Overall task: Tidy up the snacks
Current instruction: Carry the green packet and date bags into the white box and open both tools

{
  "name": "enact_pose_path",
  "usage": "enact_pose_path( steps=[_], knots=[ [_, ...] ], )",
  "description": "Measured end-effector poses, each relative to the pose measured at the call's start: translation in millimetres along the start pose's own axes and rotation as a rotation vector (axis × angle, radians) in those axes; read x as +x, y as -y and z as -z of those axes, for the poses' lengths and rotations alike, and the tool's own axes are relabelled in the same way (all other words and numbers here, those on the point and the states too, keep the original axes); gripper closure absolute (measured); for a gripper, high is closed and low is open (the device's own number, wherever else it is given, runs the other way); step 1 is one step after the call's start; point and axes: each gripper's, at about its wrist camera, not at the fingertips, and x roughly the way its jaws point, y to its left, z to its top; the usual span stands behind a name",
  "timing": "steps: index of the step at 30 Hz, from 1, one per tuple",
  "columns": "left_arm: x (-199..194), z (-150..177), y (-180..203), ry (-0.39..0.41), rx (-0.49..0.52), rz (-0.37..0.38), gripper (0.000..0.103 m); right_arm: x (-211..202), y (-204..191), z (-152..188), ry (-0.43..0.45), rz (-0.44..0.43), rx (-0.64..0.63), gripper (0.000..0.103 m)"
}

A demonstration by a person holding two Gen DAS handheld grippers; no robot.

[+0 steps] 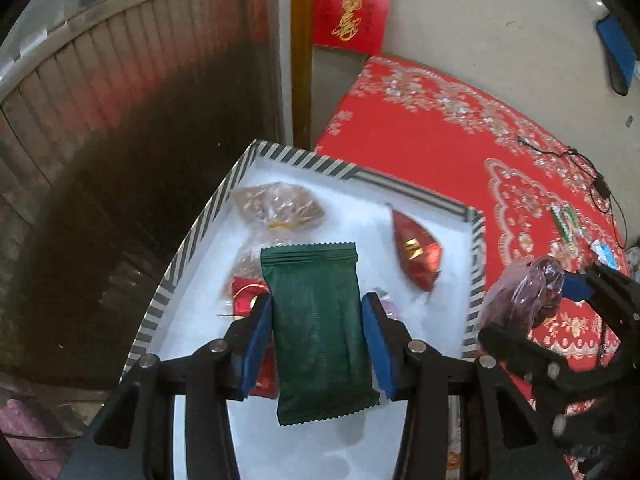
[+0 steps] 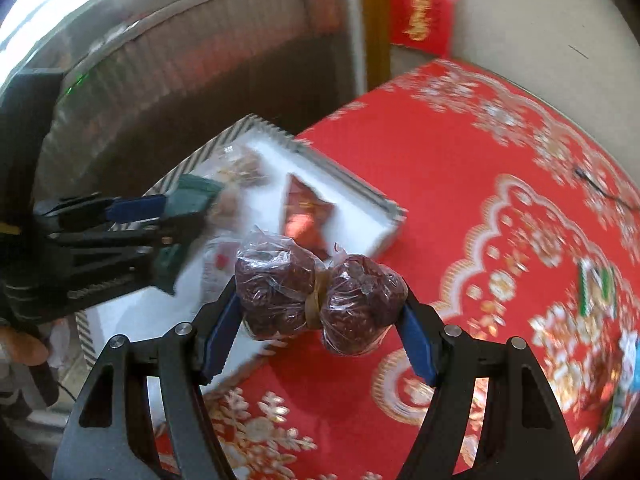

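Note:
My left gripper [image 1: 318,316] is shut on a dark green snack packet [image 1: 318,328], held over the white inside of a box with a striped rim [image 1: 192,236]. In the box lie a red foil snack [image 1: 416,252], clear-wrapped brown snacks [image 1: 278,202] and a red packet [image 1: 246,294]. My right gripper [image 2: 320,304] is shut on a clear bag of dark red dates [image 2: 316,296], tied in the middle with a band, above the box's near corner and the red cloth. The bag of dates [image 1: 524,292] also shows at the right of the left wrist view.
A red patterned cloth [image 2: 460,200] covers the table, with several small packets [image 2: 596,284] and a black cable [image 1: 576,164] at its right. A red hanging [image 1: 352,4] and a brown post [image 1: 300,52] stand behind. To the left is a dark wooden panel [image 1: 120,120].

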Motion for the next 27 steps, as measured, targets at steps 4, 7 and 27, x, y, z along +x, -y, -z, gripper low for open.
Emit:
enact_pose_path(
  steps=[4, 7, 27],
  knots=[
    [6, 3, -8, -0.001, -0.009, -0.018, 0.055, 15, -19, -8, -0.038, -0.052, -0.049, 0.031],
    [10, 6, -14, -0.006, -0.022, -0.022, 0.055, 30, -30, -9, -0.092, -0.047, -0.101, 0.031],
    [16, 4, -33, -0.028, -0.12, -0.025, 0.035, 44, -36, -7, -0.101, -0.093, -0.093, 0.031]
  ],
)
